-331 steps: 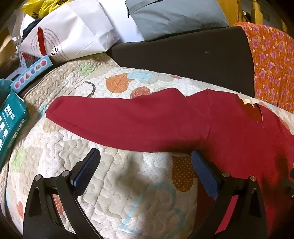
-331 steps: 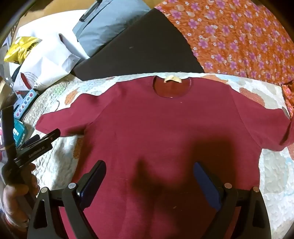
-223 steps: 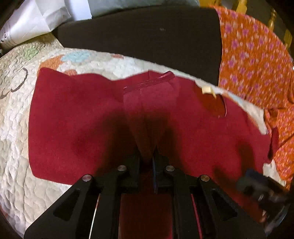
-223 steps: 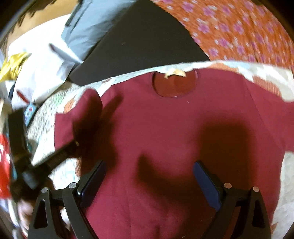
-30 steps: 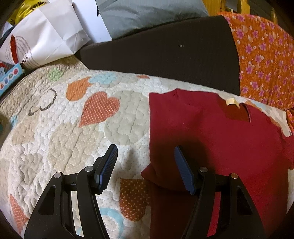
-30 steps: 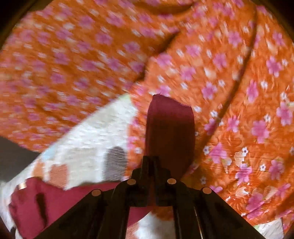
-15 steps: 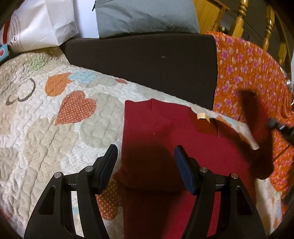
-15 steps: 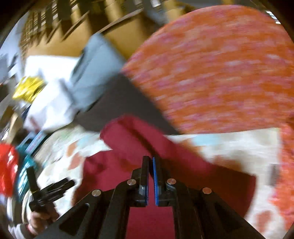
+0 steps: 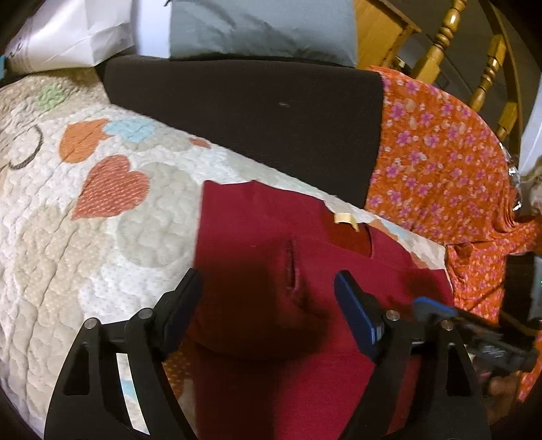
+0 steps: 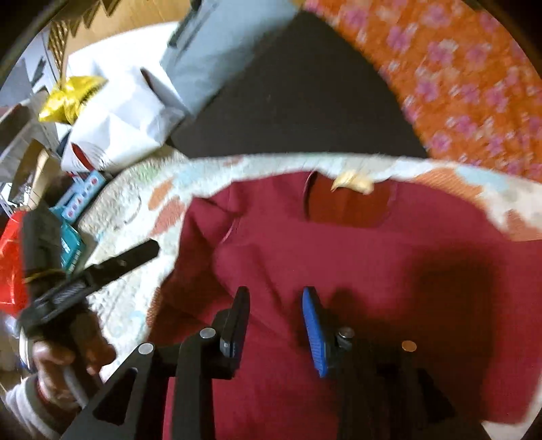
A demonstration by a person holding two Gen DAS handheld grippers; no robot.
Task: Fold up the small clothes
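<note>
A dark red shirt (image 9: 271,243) lies on a quilted heart-pattern cover (image 9: 84,210), its neck opening with a cream label (image 9: 345,218) at the far side. Both sleeves are folded in over the body. My left gripper (image 9: 267,304) is open and empty just above the shirt's left part. My right gripper (image 10: 276,321) is open and empty over the middle of the shirt (image 10: 372,257); it also shows in the left wrist view (image 9: 474,338) at the right. The left gripper shows in the right wrist view (image 10: 101,270) at the left.
A black cushion (image 9: 254,101) and a grey pillow (image 9: 261,30) lie behind the quilt. An orange flowered cloth (image 9: 440,162) lies to the right. A white paper bag (image 10: 115,132), a yellow bag (image 10: 67,98) and boxes (image 10: 78,199) crowd the left.
My right gripper carried the right sleeve over the shirt's body, opened and let it go. The left gripper stayed open and shifted a little right over the shirt.
</note>
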